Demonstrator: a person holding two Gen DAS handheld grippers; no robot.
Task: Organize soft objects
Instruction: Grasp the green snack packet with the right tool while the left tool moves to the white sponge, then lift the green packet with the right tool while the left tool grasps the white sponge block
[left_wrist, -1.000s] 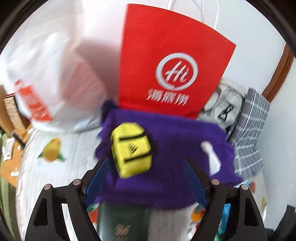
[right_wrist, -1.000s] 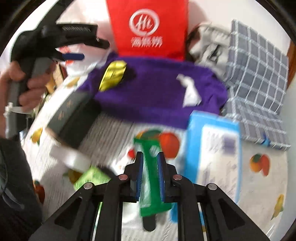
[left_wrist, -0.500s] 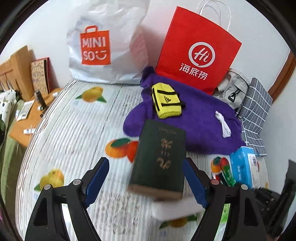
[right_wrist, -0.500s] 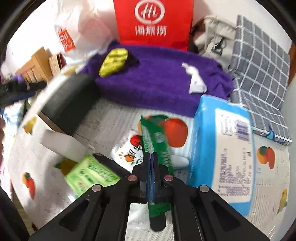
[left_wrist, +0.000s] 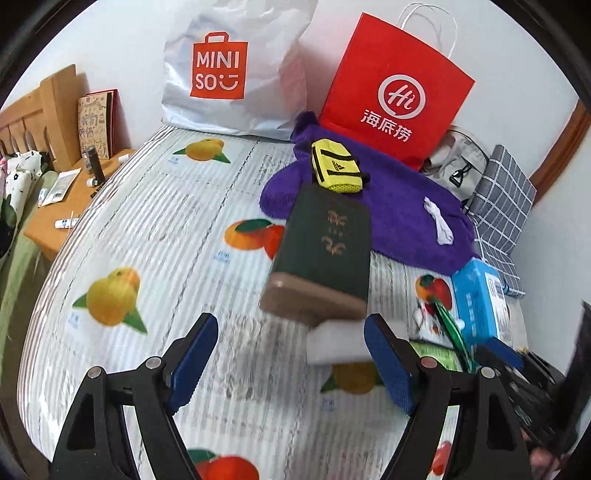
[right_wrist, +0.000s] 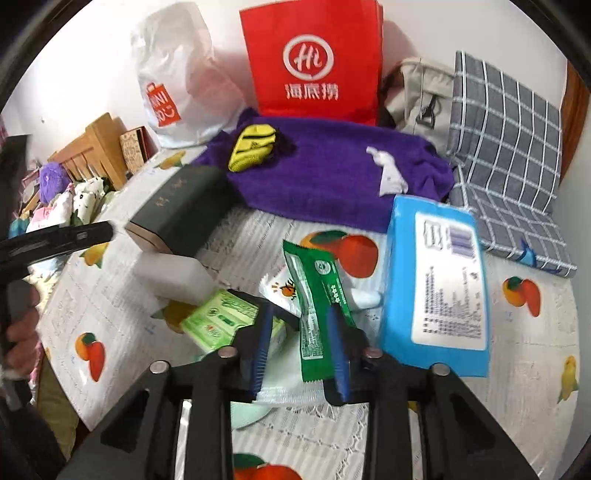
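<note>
Fruit-print tablecloth (left_wrist: 155, 236), white wall (left_wrist: 517, 55), wooden headboard (left_wrist: 40, 110)

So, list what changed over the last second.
The right gripper, clamped on the green sachet half a second ago, is opening; the sachet lies loose between its pads. The left gripper pulled back from the purple towel, open and empty. Bags, towel and box stayed put.

Pouch (left_wrist: 336, 171) & sock (left_wrist: 438, 222) on towel (left_wrist: 402, 218), w/ Haidilao bag (left_wrist: 395, 92) behind; box (left_wrist: 325, 251) in front, wipes pack (right_wrist: 439, 288) right of sachet (right_wrist: 317, 306).
</note>
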